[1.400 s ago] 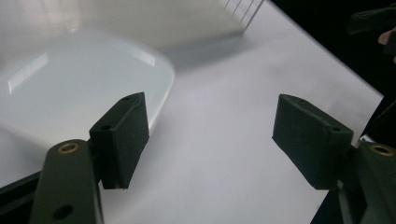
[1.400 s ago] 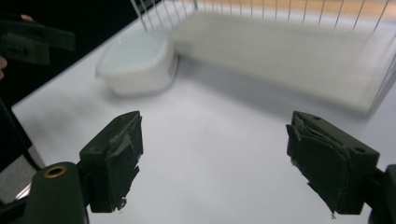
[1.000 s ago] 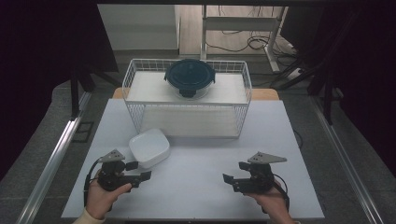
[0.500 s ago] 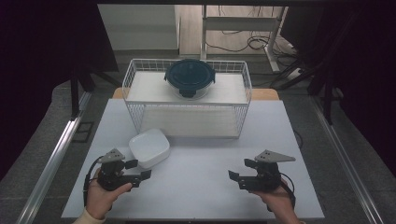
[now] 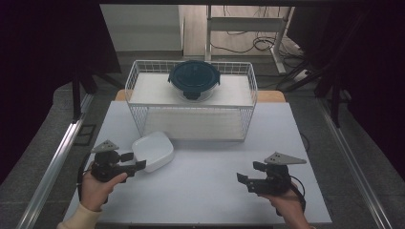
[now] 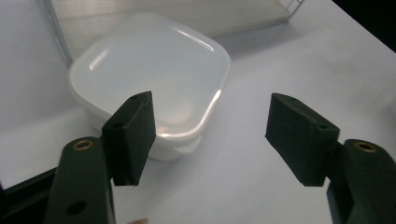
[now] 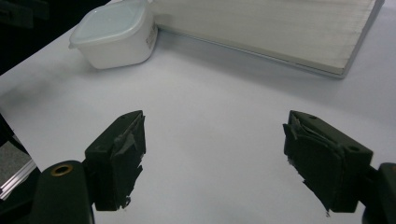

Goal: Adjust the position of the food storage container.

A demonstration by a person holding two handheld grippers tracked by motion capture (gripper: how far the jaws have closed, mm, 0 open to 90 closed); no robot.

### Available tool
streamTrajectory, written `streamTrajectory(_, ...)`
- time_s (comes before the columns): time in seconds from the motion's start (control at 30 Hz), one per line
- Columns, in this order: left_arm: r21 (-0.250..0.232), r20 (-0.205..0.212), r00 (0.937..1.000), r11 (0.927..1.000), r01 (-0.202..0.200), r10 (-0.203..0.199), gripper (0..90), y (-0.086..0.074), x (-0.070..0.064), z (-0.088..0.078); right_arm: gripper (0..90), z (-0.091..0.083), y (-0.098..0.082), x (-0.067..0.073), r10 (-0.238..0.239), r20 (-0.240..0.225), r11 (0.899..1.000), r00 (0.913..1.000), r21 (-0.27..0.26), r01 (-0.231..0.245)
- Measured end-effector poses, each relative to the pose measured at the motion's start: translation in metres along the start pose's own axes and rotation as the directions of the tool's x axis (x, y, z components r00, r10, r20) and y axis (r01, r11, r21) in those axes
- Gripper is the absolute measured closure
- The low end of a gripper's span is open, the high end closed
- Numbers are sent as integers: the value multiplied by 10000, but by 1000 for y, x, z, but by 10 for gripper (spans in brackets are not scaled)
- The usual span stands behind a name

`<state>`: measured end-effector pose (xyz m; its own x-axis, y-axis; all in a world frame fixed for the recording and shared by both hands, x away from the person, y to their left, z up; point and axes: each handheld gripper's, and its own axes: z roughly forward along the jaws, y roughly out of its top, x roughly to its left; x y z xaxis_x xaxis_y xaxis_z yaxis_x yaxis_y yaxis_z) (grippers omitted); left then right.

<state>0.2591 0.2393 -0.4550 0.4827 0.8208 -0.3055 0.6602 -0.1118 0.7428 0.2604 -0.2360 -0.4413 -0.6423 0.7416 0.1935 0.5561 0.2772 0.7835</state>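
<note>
while the left gripper (image 5: 136, 161) sits at about eight o'clock on the white table (image 5: 205, 191), its jaws point toward the white lidded container (image 5: 153, 151) just beyond them. that container rests on the table at roughly nine o'clock from the table's middle, close to the near left corner of the wire basket (image 5: 191, 112). seen from the left gripper view, the left gripper (image 6: 210, 135) has its two black jaws standing well apart with bare table between them; the jaws have just been closing a little, and nothing is between the pads. the container (image 6: 154, 79) lies just past the left-hand jaw, toward eleven o'clock in that view, and the pads do not touch it.

the right gripper (image 5: 248, 176) is held low at about four o'clock on the table, well apart from the container, with its jaws aimed toward the left. from the right gripper view, the right gripper (image 7: 215, 158) is wide open and holds nothing; its pads look worn and frayed. the container (image 7: 114, 32) shows far off at eleven o'clock there, beside the pale board (image 7: 280, 32) under the basket.

inside the wire basket, at twelve o'clock on the table, a round dark-lidded bowl (image 5: 193, 78) sits on the upper shelf.
</note>
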Motion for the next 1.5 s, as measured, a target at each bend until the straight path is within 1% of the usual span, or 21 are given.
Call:
streamTrajectory(0.03, 0, 0, 10000, 10000, 0, 0, 341, 0, 0, 0, 208, 0, 0, -1, 16, 28, 10000, 10000, 17, -16)
streamTrajectory(0.1, 24, -189, 9997, 9999, -141, 141, 351, 14, 7, 3, 207, 0, -1, -3, 61, 75, 9999, 10000, 81, -62)
streamTrajectory(0.2, 232, -625, 9962, 9980, -593, 606, 378, 27, 17, 10, 207, -4, 1, -6, 158, 120, 9999, 9998, -18, -157)
streamTrajectory(0.27, 345, -705, 9959, 9979, -539, 563, 403, 34, 28, 15, 207, -6, 1, -7, 205, 144, 9998, 9997, -68, -204)
streamTrajectory(0.3, 345, -705, 9959, 9979, -539, 563, 416, 34, 28, 15, 207, -7, 1, -8, 223, 165, 9997, 9996, -97, -221)
streamTrajectory(0.37, 530, -839, 9941, 9965, -641, 684, 426, 41, 37, 20, 207, -7, 1, -8, 237, 168, 9997, 9996, -88, -236)
streamTrajectory(0.4, 729, -1032, 9912, 9945, -751, 824, 449, 48, 46, 25, 207, -7, 1, -9, 255, 194, 9997, 9995, -49, -254)
streamTrajectory(0.43, 803, -1059, 9910, 9940, -738, 821, 467, 51, 50, 28, 207, -6, 0, -9, 258, 192, 9997, 9995, -49, -257)
streamTrajectory(0.53, 1028, -1214, 9879, 9911, -846, 969, 575, 56, 55, 33, 207, -5, 0, -10, 262, 193, 9997, 9995, 9, -262)
streamTrajectory(0.6, 1487, -1444, 9782, 9806, -1278, 1494, 668, 61, 60, 42, 207, -4, -1, -12, 265, 208, 9996, 9994, 45, -266)
streamTrajectory(0.63, 1487, -1444, 9782, 9806, -1278, 1494, 711, 61, 60, 42, 207, -4, -1, -12, 265, 208, 9996, 9994, 45, -266)
streamTrajectory(0.67, 1647, -1513, 9752, 9769, -1366, 1618, 711, 61, 62, 46, 207, -4, -1, -12, 290, 214, 9995, 9994, 76, -292)
streamTrajectory(0.7, 1919, -1448, 9742, 9708, -1441, 1733, 795, 61, 66, 53, 207, -5, -1, -12, 261, 195, 9996, 9995, 98, -263)
streamTrajectory(0.77, 2147, -1564, 9699, 9649, -1513, 1868, 853, 60, 68, 58, 207, -5, -1, -12, 276, 228, 9996, 9994, 56, -277)
streamTrajectory(0.83, 2357, -1529, 9693, 9597, -1533, 1924, 894, 60, 71, 63, 207, -6, -1, -13, 331, 225, 9994, 9992, 39, -332)
streamTrajectory(0.9, 2463, -1550, 9664, 9553, -1634, 2052, 897, 59, 71, 67, 207, -5, -2, -13, 332, 221, 9994, 9992, 92, -334)
streamTrajectory(0.97, 2461, -1604, 9650, 9552, -1645, 2075, 897, 59, 72, 68, 207, -4, -2, -14, 327, 223, 9994, 9992, 117, -330)
streamTrajectory(1.1, 2504, -1568, 9658, 9543, -1632, 2063, 898, 60, 73, 68, 207, -1, -3, -14, 336, 185, 9992, 9993, 229, -340)
streamTrajectory(1.27, 2733, -1636, 9640, 9486, -1599, 2096, 899, 59, 78, 75, 207, 1, -5, -13, 345, 158, 9989, 9993, 311, -349)
streamTrajectory(1.37, 2942, -1334, 9687, 9417, -1632, 2096, 900, 58, 77, 79, 207, 1, -4, -13, 338, 166, 9989, 9993, 320, -343)
streamTrajectory(1.5, 3025, -1047, 9701, 9363, -1785, 2188, 900, 57, 72, 80, 207, 1, -5, -14, 372, 205, 9989, 9991, 288, -378)
